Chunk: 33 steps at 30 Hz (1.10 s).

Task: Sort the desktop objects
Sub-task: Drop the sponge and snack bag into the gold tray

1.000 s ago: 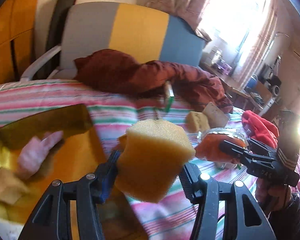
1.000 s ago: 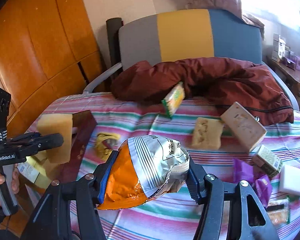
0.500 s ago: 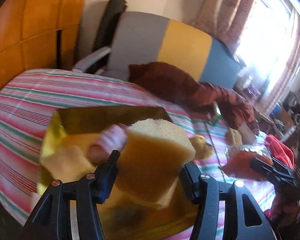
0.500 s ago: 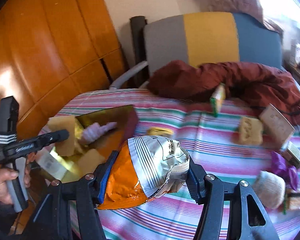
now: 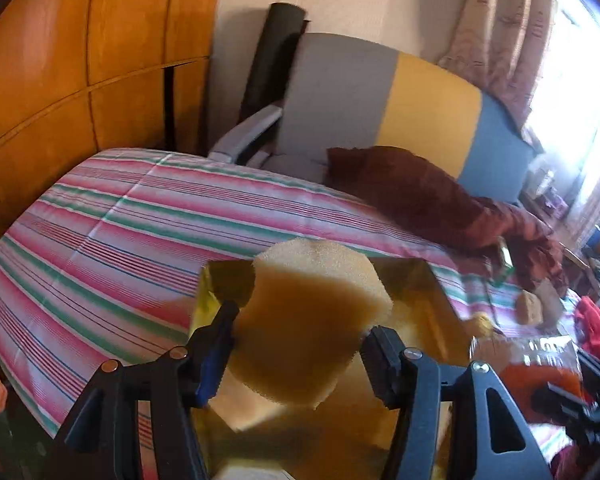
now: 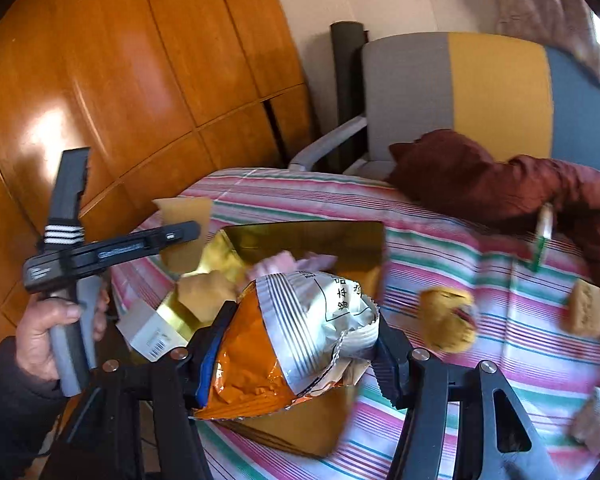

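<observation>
Left wrist view: the left tool [image 5: 300, 340] has been carried from beside the gold box [image 5: 420, 292] to above its open inside, and the box now fills the space beneath the yellow sponge [image 5: 312, 320]. The jaws have just been opening; the sponge is between them, a gap is seen at the right pad, and release into the box is judged to be under way.

Right wrist view: the right tool [image 6: 300, 348] is clamped on the orange snack bag [image 6: 300, 328], which has been brought from the middle of the striped table [image 6: 500, 320] to the box's near edge. Its drop is judged next.
</observation>
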Each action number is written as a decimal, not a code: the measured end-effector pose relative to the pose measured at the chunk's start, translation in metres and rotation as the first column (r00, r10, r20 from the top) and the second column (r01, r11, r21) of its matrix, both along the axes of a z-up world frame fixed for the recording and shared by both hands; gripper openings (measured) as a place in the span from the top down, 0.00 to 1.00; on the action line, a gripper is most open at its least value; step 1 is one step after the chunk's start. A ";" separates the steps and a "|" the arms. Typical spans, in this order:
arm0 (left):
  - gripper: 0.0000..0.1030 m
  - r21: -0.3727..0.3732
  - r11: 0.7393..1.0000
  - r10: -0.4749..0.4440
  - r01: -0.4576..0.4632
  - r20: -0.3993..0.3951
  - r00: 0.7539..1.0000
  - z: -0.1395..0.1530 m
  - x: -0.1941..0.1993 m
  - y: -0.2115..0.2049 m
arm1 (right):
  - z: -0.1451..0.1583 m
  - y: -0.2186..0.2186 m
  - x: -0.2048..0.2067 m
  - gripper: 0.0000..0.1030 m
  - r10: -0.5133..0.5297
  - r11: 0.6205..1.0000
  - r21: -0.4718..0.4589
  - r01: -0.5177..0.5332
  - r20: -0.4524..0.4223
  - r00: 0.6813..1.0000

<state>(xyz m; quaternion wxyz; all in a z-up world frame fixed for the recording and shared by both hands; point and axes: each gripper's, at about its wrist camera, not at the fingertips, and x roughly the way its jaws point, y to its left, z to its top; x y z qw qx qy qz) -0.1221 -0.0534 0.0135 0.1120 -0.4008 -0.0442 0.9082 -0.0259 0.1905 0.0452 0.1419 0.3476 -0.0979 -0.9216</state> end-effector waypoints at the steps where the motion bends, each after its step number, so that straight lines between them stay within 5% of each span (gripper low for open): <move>1: 0.37 -0.001 1.000 -0.001 0.001 0.019 1.000 -0.002 -0.005 -0.001 | 0.000 -0.005 -0.007 0.39 0.006 1.000 -0.017 -0.006 0.004 1.000; 5: 0.22 0.019 1.000 0.015 -0.016 0.039 0.999 -0.007 -0.011 -0.006 | -0.002 -0.022 -0.033 0.21 0.015 0.993 -0.115 -0.014 0.014 1.000; 17: 0.22 0.070 0.995 0.066 -0.065 -0.016 0.998 -0.002 0.035 -0.022 | -0.018 -0.031 -0.017 0.15 0.004 1.000 -0.009 -0.003 0.069 0.998; 33: 0.24 0.095 0.981 -0.161 0.166 -0.062 0.985 0.007 0.083 0.037 | -0.032 0.033 0.038 0.10 -0.192 0.981 -0.012 0.194 0.092 0.977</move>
